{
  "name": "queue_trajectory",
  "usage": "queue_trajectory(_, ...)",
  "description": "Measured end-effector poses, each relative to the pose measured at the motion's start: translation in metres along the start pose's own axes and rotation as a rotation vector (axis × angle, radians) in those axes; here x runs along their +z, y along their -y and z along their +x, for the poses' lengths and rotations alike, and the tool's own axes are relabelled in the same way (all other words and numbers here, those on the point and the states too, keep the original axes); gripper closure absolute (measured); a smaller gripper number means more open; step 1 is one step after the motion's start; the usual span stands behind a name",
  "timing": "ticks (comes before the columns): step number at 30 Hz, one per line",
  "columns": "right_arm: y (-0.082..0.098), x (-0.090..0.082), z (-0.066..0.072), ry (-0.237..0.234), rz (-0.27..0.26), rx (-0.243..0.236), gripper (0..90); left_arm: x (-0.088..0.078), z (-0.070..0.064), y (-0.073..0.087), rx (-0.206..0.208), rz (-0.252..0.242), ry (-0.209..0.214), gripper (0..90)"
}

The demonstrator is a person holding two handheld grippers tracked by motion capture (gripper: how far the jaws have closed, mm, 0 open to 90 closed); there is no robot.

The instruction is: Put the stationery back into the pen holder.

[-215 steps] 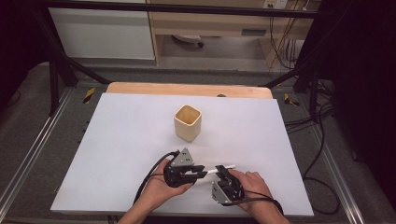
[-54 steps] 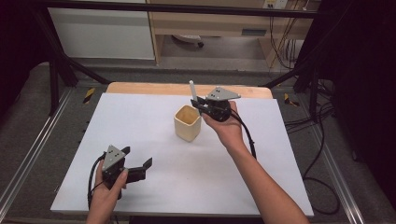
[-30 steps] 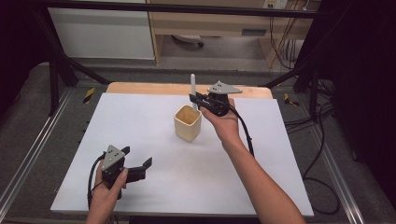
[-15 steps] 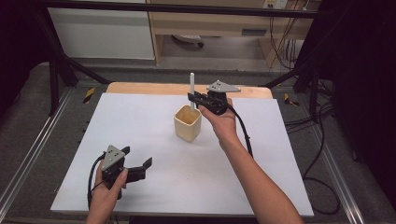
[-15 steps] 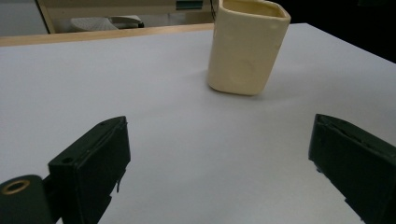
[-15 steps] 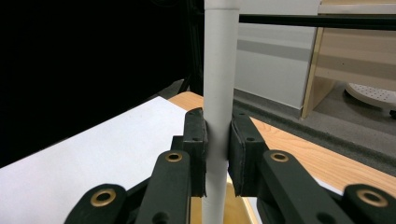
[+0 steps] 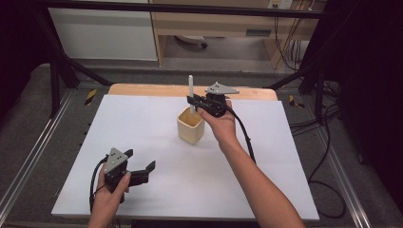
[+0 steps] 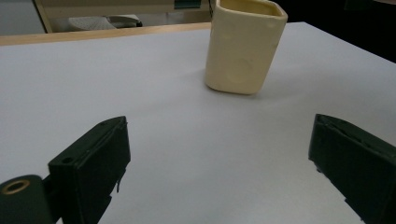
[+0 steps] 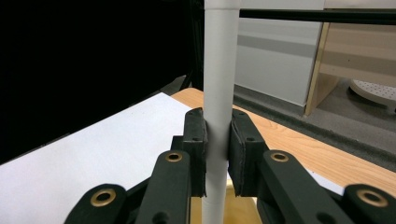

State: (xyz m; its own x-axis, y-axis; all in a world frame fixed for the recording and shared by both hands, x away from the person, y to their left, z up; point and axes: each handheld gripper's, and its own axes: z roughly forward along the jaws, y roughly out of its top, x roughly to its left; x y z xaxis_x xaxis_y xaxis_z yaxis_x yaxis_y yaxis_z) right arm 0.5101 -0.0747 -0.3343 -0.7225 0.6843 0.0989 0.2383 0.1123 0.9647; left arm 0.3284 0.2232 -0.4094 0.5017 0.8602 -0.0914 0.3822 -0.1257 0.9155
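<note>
Above the centre of the high view, our right tongs [image 7: 194, 100] are clamped on a white stick [image 7: 190, 90], which stands upright with its lower end over the mouth of the cream cup [image 7: 191, 125]. Seen from the right gripper view, both pads [image 9: 195, 144] press the white stick [image 9: 217, 98] at mid-length, and the cup's pale interior lies directly beneath. At lower left of the high view, our left tongs [image 7: 139, 167] rest wide open and hold nothing; the left gripper view confirms an empty gap, with the cup [image 8: 243, 44] at upper centre.

To do this step well, we judge that the stick should stay vertical, be centred over the opening, and descend until its tip is well inside before the grip loosens. A slanted release could catch the rim or tip the light cup.

As to room, the cup stands near the middle of the white table [image 7: 294, 156], far from every border. A wooden strip [image 7: 142, 89] bounds the sheet at the top of the frame; black frame bars [image 7: 62, 71] and cables [image 7: 328, 142] lie beyond the left and right sides. Open surface surrounds the cup, so our withdrawal path back toward the bottom of the frame appears free.
</note>
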Motion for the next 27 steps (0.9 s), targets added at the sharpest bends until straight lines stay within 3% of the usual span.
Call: queue_trajectory(27, 0.009, 0.011, -0.006, 0.020, 0.044, 0.018, 78.6, 0.001, 0.000, 0.000, -0.001, -0.003, 0.003, 5.7)
